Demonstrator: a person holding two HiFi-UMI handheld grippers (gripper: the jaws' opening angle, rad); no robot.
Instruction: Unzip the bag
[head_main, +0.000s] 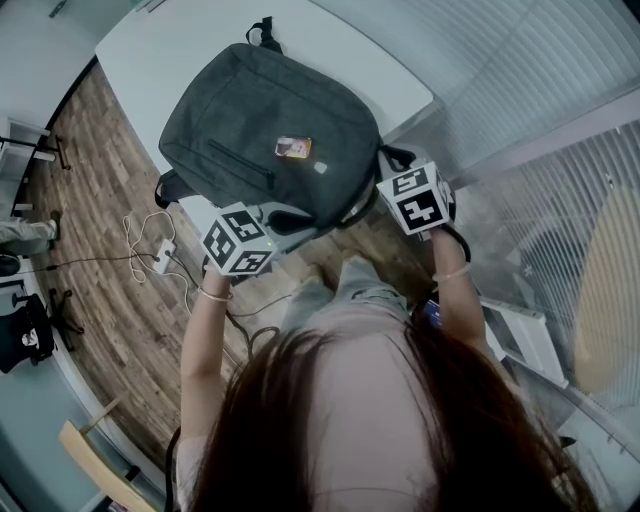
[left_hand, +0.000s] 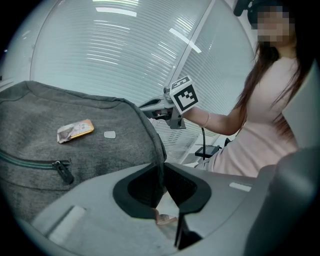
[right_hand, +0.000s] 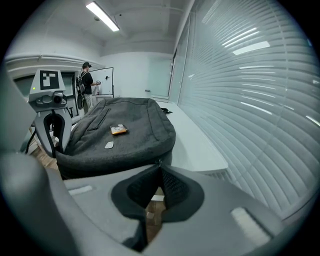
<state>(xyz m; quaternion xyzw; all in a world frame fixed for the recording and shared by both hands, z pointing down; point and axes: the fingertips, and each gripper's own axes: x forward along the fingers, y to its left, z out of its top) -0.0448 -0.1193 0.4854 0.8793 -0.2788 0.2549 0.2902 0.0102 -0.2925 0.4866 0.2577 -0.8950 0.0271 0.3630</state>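
On the white table (head_main: 150, 55), toward twelve o'clock in the head view: grey backpack (head_main: 262, 125), lying flat, front face up, near edge at or just past the table's near rim. Front-pocket zipper (head_main: 240, 165) shut. Main zipper closed too, as far as can be seen.

Step in hand, by judgement: taking hold, with the opening itself not yet begun. Left gripper (head_main: 262, 222) at the backpack's six o'clock edge, right gripper (head_main: 378, 195) at its four o'clock corner, well apart along the same near side.

Left gripper: narrowed down onto the backpack's raised edge seam, pads pressing a thin fold of grey fabric, nothing else between. Probably meant as the anchor.

Right gripper: pinched almost together at the tips, hard against the backpack's side seam, on a small tab there. Most likely the zipper pull (right_hand: 159, 161), though too small to be sure.

Next move calls for a firm left hold to tension the fabric, then a steady draw of the right gripper along the seam's curve, away from the left, following the track rather than lifting off it. Risk of losing the tab from so small a pinch. Risk also of dragging the whole backpack off the table with a weak anchor.
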